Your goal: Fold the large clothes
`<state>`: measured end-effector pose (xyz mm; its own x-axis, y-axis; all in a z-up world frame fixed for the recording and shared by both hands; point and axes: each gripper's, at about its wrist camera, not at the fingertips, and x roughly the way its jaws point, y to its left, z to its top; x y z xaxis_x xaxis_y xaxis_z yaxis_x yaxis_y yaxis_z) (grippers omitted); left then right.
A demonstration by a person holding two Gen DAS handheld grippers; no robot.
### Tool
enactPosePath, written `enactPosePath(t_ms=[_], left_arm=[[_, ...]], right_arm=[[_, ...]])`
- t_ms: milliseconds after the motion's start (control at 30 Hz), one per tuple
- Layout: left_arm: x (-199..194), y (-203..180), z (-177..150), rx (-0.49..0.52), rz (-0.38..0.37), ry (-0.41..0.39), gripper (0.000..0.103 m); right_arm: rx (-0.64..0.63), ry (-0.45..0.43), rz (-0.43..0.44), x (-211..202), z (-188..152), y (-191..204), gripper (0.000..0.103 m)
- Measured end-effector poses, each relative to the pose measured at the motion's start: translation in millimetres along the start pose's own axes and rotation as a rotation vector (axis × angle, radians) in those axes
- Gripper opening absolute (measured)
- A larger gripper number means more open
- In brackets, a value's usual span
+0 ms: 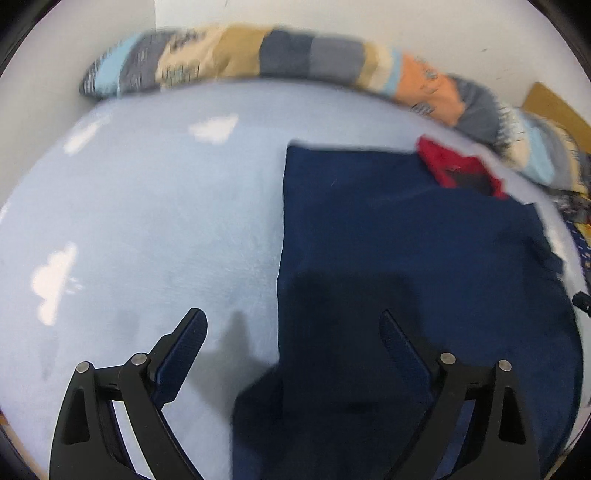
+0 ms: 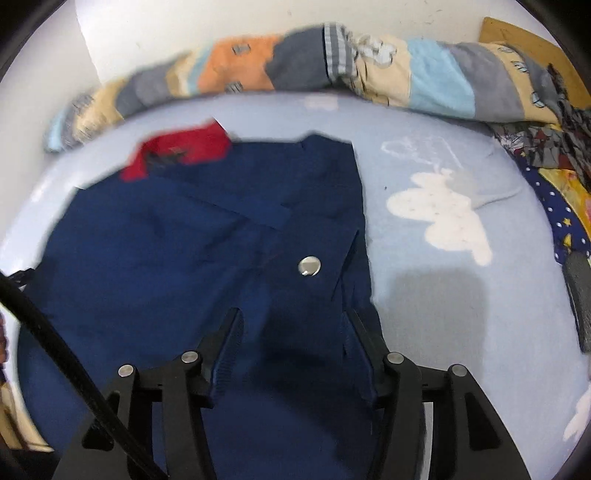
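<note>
Up close in the left wrist view, the left gripper (image 1: 291,332) is spread wide with nothing pinched between its fingers; one finger is seen over the light blue bedsheet (image 1: 147,221) and the other over the navy garment (image 1: 406,240). In the right wrist view, the right gripper (image 2: 293,332) is also held well apart, and no cloth looks clamped, though the garment's right edge is seen right against the inner side of one finger, so contact there can't be ruled out. A black cable (image 2: 74,362) is seen crossing the lower left corner.

A bit further out, the navy garment (image 2: 207,236) is laid mostly flat on the sheet, with a silver snap button (image 2: 309,266) showing near its right edge. White cloud prints (image 2: 439,214) are scattered on the sheet beside it.

At the garment's far end, a red collar lining (image 2: 177,151) is exposed. Behind that, a patchwork blanket (image 2: 406,70) is bunched along the white wall (image 2: 221,18).
</note>
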<state>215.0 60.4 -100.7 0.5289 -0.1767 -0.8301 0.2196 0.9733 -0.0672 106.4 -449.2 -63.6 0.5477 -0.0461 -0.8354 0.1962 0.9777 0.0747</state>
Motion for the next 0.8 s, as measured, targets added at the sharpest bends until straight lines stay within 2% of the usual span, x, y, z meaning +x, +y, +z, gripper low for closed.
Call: enactPosePath(t_ms=[100, 200, 333, 433, 500, 567, 667, 800], left_arm=[[-44.3, 2.8, -18.3, 0.015, 0.011, -0.039, 0.094], [-62.1, 4.9, -48.2, 0.007, 0.006, -0.015, 0.094], [-62.2, -4.3, -90.4, 0.025, 0.02, 0.048, 0.094], [-55.1, -18.3, -118.1, 0.09, 0.061, 0.053, 0.094], [-35.6, -19.8, -134.5, 0.079, 0.05, 0.125, 0.095], [-36.7, -20.0, -146.5, 0.084, 0.075, 0.086, 0.095], [-53.3, -20.7, -153.6, 0.08, 0.077, 0.068, 0.095], [-109.3, -15.0, -170.9, 0.047, 0.023, -0.06, 0.095]], right_arm=[[-0.01, -0.041, 0.015, -38.2, -20.8, 3.3, 0.066], [0.007, -0.018, 0.016, -59.2, -50.4, 6.4, 0.066], [0.015, 0.054, -0.035, -66.8, -100.9, 12.9, 0.066], [0.037, 0.114, -0.019, -63.0, -132.2, 22.1, 0.066], [0.02, 0.145, -0.046, -55.4, -150.4, 28.1, 0.066], [0.028, 0.193, -0.049, -39.7, -165.6, 30.3, 0.067], [0.06, 0.17, -0.042, -46.3, -171.4, 26.3, 0.068], [0.184, 0.093, 0.072, -83.9, -180.6, 8.9, 0.068]])
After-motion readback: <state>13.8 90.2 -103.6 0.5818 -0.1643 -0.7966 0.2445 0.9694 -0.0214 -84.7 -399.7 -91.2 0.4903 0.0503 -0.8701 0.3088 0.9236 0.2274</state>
